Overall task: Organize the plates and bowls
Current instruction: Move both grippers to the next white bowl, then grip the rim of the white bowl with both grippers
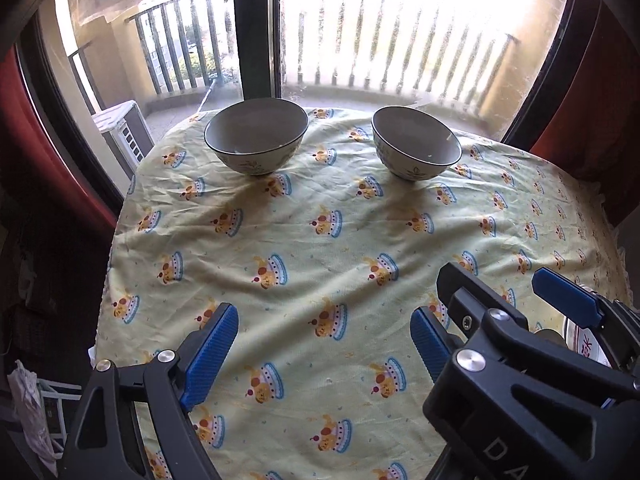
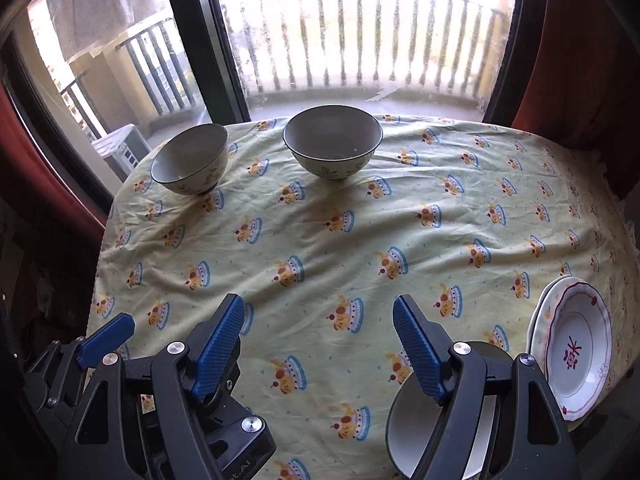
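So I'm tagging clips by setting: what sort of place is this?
Most likely a home dining spot by a balcony: a table under a cartoon-print tablecloth, ceramic bowls and stacked plates on it, and glass doors onto a railed balcony.

Plate (image 2: 576, 344): red character-like mark at centre, not legible; left gripper (image 2: 160, 338) body: partial lettering "pt.AI"; right gripper (image 1: 496, 300) body: partial letters "DA".

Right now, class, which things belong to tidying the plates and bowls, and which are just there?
Job:
left bowl
right bowl
near bowl
stacked plates

Just there:
tablecloth
air conditioner unit
balcony railing
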Action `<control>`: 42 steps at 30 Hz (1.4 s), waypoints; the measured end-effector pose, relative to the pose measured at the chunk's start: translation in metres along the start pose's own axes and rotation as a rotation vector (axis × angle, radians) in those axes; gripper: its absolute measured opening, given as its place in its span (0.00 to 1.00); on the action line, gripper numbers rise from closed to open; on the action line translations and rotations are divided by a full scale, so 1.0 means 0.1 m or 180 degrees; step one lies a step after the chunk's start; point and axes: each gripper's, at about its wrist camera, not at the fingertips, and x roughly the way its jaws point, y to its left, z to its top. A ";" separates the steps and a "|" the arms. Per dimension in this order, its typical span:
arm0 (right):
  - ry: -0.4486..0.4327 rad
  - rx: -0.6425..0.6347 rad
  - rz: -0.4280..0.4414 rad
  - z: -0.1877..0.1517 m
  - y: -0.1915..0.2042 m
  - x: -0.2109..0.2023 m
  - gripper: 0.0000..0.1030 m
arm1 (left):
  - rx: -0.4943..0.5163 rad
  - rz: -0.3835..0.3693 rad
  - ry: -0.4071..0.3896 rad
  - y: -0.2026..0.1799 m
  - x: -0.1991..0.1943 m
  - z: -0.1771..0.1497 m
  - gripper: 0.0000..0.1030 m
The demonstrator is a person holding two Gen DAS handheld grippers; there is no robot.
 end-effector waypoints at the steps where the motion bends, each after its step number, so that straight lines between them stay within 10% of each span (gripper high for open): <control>1: -0.0015 0.0008 -0.0011 0.04 0.06 0.02 0.77 | 0.0013 -0.0006 -0.0017 0.06 0.02 0.06 0.87; 33: -0.0283 0.0235 -0.0047 1.35 1.00 1.15 0.77 | 0.0086 0.0168 -0.0190 0.97 1.03 1.49 0.73; 42: -0.0189 0.0227 -0.0030 1.60 1.05 1.67 0.52 | -0.0049 0.0202 -0.0086 1.07 1.49 1.70 0.52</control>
